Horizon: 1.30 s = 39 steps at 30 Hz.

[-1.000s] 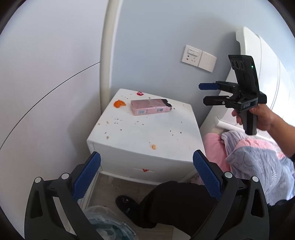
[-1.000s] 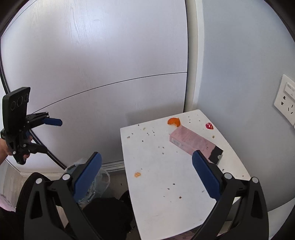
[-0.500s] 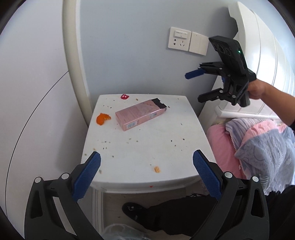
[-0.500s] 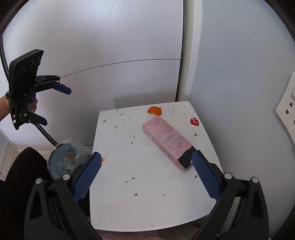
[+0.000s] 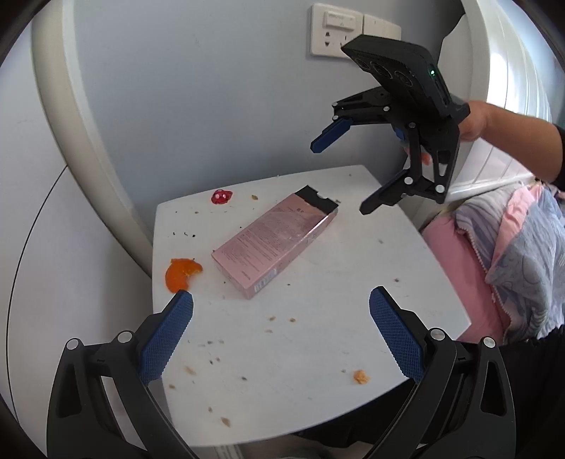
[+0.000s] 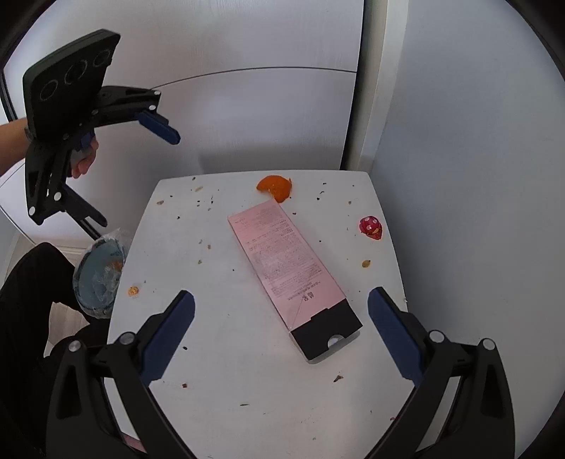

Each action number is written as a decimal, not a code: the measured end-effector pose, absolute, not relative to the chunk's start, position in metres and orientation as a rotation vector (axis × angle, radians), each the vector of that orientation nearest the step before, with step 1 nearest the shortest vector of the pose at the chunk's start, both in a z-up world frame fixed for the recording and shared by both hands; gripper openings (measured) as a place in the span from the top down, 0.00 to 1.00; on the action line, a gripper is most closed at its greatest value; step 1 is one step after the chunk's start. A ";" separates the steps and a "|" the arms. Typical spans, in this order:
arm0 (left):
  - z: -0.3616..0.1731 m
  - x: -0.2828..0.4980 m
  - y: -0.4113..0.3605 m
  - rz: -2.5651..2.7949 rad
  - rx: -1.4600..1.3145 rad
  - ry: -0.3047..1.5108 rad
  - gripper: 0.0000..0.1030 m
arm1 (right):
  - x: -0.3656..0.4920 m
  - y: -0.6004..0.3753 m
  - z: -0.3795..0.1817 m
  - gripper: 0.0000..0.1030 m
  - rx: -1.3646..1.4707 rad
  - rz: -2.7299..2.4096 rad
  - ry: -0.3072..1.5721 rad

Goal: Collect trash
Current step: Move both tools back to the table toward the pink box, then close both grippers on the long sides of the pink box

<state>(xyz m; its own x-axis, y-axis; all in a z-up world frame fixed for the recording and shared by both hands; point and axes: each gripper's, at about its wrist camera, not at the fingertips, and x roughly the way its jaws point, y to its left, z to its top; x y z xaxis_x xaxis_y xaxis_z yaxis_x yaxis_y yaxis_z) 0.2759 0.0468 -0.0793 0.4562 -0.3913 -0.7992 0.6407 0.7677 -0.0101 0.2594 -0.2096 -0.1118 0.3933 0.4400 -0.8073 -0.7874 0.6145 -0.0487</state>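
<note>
A pink carton (image 5: 275,243) with a black torn end lies flat in the middle of the white nightstand top (image 5: 317,353). An orange peel (image 5: 182,273) sits at its left edge, a red wrapper (image 5: 221,196) near the back, and a small orange scrap (image 5: 361,377) at the front. My left gripper (image 5: 280,335) hovers open above the front of the top. My right gripper (image 5: 344,174) hangs open above the carton's black end. In the right wrist view the carton (image 6: 289,268) lies just ahead of the open right gripper (image 6: 281,335), with the left gripper (image 6: 134,176) open at the left.
Crumbs are scattered over the nightstand (image 6: 247,388). A bag-lined bin (image 6: 100,275) stands on the floor beside it, next to a person's dark trouser leg (image 6: 28,300). A bed with pink and blue bedding (image 5: 512,254) borders the other side. A wall socket (image 5: 335,31) is behind.
Both grippers have come in closer over the nightstand and tilted down toward it. The right gripper now hangs near the carton's black end. Both stay open.
</note>
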 end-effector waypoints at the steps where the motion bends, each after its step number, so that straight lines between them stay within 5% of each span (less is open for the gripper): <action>1: -0.082 0.282 0.046 -0.661 0.325 0.897 0.06 | 0.263 -0.208 -0.114 0.07 -0.472 0.839 0.866; 39: -0.175 0.381 0.013 -0.961 0.534 1.009 0.06 | 0.321 -0.178 -0.171 0.07 -0.735 0.949 1.003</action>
